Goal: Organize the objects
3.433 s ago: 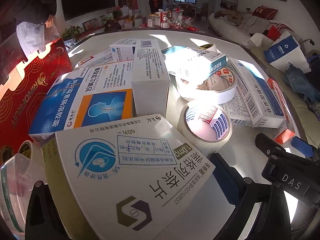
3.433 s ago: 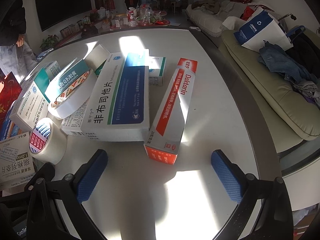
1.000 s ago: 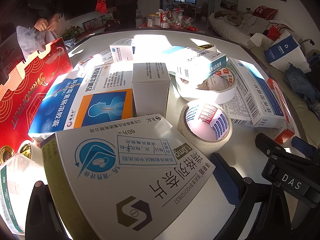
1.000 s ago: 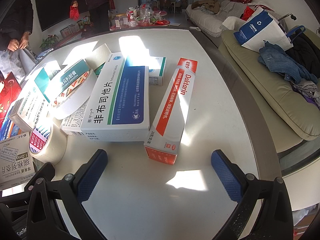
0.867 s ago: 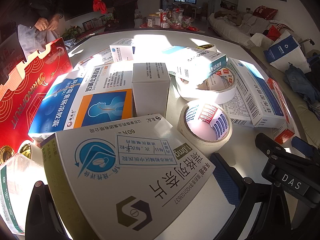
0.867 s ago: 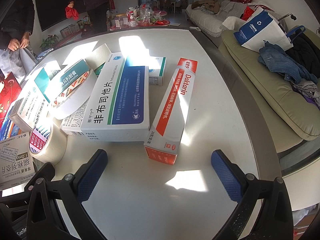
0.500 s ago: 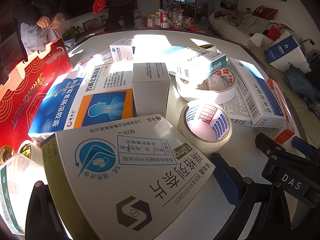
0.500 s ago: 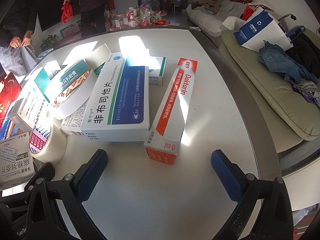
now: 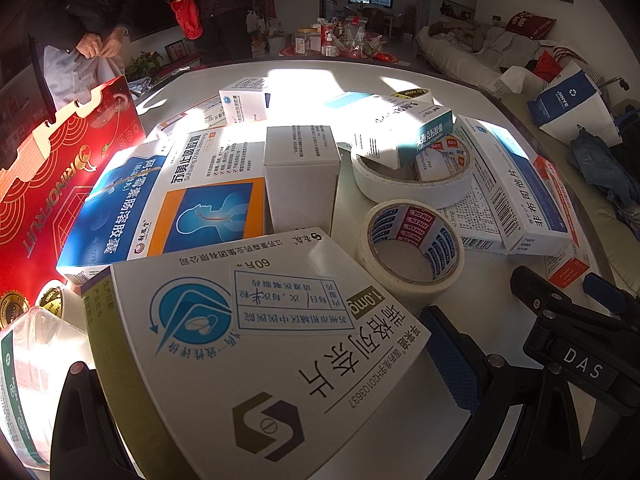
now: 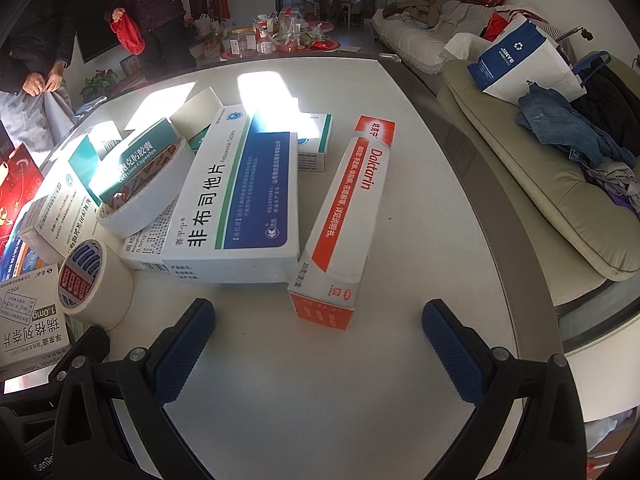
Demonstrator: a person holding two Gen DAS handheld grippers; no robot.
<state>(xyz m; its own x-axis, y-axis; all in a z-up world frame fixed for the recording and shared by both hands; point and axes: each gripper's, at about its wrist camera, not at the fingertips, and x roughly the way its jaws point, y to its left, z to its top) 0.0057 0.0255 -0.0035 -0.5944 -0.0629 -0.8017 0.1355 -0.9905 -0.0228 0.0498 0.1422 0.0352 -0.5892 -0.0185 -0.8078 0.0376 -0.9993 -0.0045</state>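
A round white table (image 10: 320,392) carries several medicine boxes and tape rolls. My left gripper (image 9: 256,364) is shut on a large white medicine box (image 9: 256,344), which fills the space between its fingers. A white tape roll (image 9: 412,248) with a red-and-blue core lies just right of that box. My right gripper (image 10: 316,344) is open and empty, its blue pads (image 10: 448,344) wide apart over bare table. Just ahead of it lie an orange-and-white Daktarin box (image 10: 344,220) and a white-and-blue box (image 10: 240,196).
A red carton (image 9: 52,192) stands at the table's left edge. A wider tape roll (image 9: 412,176) holds a teal box (image 9: 400,132). A blue-and-orange box (image 9: 168,204) and a plain white box (image 9: 300,176) lie mid-table. A sofa (image 10: 560,184) runs along the right. Two people (image 10: 152,4) stand behind the table.
Neither gripper nor any box has moved. The people behind the table have shifted, and the sunlight patches on the table have changed.
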